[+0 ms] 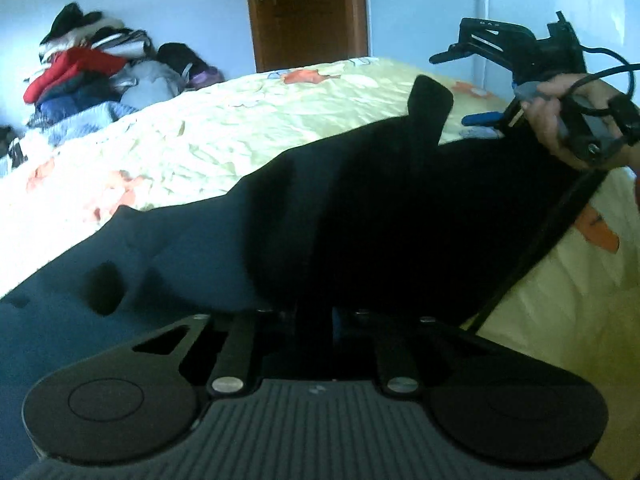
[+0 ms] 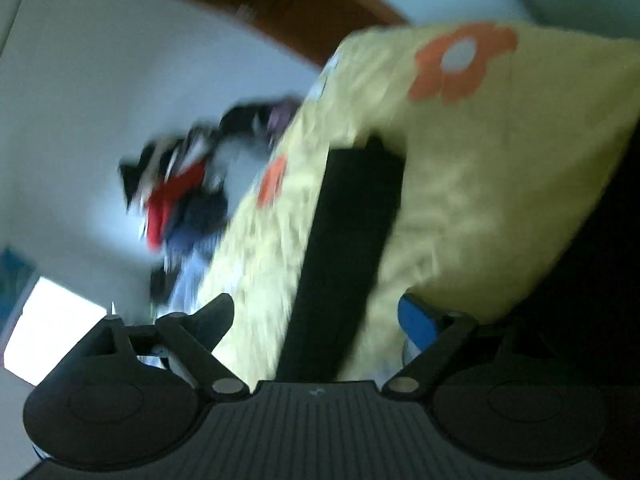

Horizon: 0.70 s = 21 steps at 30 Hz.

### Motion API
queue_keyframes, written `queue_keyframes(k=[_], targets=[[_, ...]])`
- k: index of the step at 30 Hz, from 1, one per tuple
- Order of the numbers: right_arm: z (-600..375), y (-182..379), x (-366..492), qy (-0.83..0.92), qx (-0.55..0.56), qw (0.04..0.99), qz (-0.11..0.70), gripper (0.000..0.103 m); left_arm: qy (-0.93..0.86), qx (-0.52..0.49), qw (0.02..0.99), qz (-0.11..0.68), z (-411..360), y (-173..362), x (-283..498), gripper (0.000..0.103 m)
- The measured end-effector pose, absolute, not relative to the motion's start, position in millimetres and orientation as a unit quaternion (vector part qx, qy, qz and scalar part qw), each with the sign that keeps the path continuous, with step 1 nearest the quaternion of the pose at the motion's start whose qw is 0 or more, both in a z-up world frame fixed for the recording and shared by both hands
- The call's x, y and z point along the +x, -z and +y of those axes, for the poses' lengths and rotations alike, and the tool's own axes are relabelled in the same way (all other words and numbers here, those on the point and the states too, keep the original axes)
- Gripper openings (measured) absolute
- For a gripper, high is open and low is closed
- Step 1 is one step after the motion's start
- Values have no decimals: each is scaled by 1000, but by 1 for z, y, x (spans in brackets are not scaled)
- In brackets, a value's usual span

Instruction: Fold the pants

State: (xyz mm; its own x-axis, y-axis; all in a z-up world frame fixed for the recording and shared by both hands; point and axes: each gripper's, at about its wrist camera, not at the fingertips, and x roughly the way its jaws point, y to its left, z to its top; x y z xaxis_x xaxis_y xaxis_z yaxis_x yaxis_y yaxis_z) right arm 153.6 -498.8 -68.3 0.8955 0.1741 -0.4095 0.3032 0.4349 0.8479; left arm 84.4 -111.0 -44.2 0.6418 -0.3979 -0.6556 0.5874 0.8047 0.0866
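1. Clearly, the left gripper [image 1: 314, 312] is closed down on the dark pants [image 1: 320, 216]: its two arms sit nearly together, and the cloth rises straight out of the gap between them.
2. From that pinch the pants stretch as a taut sheet above the bed [image 1: 224, 128], which wears a pale yellow cover with orange flowers.
3. Over toward the bed's right edge, the sheet's far end runs up to the right gripper [image 1: 472, 84], held in the person's right hand [image 1: 568, 120].
4. In the left wrist view that gripper's jaws stand wide apart, one black finger pointing out high, one blue-tipped finger lower down.
5. Its own camera agrees: the right gripper [image 2: 316, 312] is spread wide, a narrow dark strip of the pants [image 2: 348, 248] running up between the fingers.
6. Whether the strip touches either finger is lost to motion blur.
7. At the bed's far left corner lies a pile of clothes [image 1: 92, 68] in red, blue, black and white.
8. Beyond the far edge stands a brown wooden door [image 1: 306, 12] in a pale wall [image 1: 160, 0].
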Motion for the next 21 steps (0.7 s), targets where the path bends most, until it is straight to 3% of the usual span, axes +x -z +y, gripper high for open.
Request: queue_keyframes(k=[9,12,14,16,21], targets=[[-503,38,191,-32,533,830,162,91,284,111,893,330,-105,43,93,13],[-499,39,177,73,494,840,214,93,284,114,893,328,-106,43,91,15],[-500,60,180,52,526,810,254,93,287,118,893,326,-107,43,90,22],[-496,79,188,24,554,785,276,91,288,126,893,323,-109,44,89,22],[-487,54,210,80,529,807,249,93,285,125,892,329,-110,43,91,23]])
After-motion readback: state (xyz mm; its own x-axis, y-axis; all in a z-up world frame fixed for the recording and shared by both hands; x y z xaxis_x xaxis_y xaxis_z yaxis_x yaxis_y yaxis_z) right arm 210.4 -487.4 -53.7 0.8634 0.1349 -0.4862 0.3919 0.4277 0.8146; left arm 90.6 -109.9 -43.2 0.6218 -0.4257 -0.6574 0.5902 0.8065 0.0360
